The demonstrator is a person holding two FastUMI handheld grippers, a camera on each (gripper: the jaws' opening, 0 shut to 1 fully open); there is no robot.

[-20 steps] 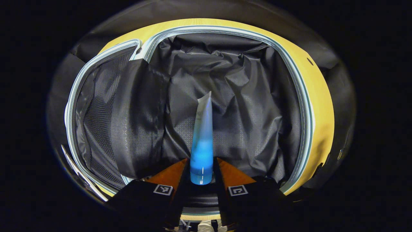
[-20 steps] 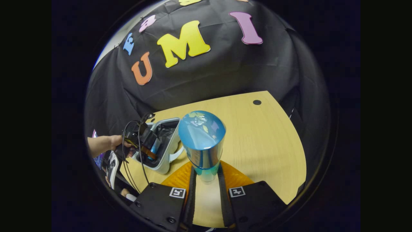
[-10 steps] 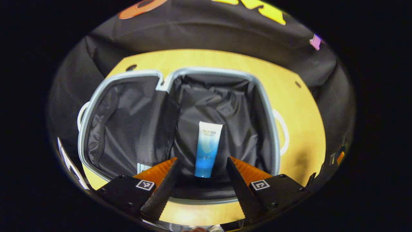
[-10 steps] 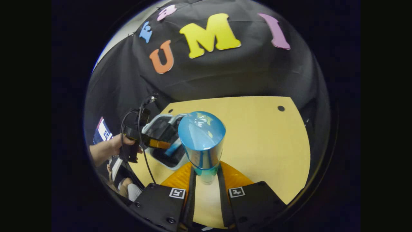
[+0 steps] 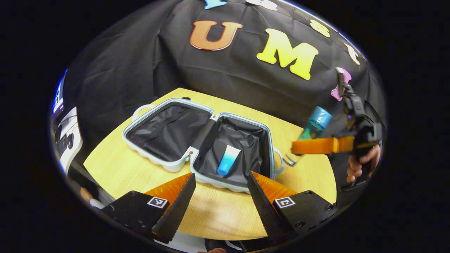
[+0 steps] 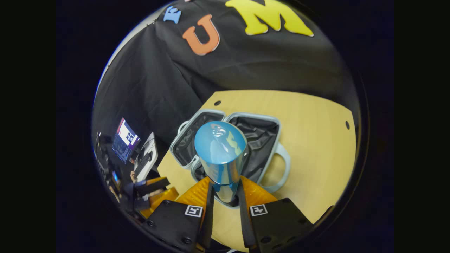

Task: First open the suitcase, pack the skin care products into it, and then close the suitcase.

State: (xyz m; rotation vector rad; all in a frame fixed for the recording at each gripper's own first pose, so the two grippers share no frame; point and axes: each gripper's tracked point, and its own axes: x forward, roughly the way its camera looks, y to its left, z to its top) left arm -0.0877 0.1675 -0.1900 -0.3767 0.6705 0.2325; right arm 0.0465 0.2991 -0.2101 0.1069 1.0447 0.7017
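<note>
Suitcase: small, pale blue hard shell, lying open flat on the wooden counter at centre frame in the left gripper view; both halves lined with dark fabric, a carry handle at either outer side.

Skin care tube: white fading to blue, lying in the right-hand half of the suitcase, cap end toward the lower edge of the frame.

Left gripper: at the bottom of the left gripper view, jaws spread wide apart with nothing between them, held over the counter's near edge, short of the suitcase.

Right gripper: at the bottom of the right gripper view, jaws clamped on the lower body of a blue-capped bottle, which stands upright between them, in front of the open suitcase. In the left gripper view the same bottle sits at the right of the frame, tilted, with a hand on the gripper's grip.

Monitor: lit, at the left edge of the right gripper view, off the counter.
</note>
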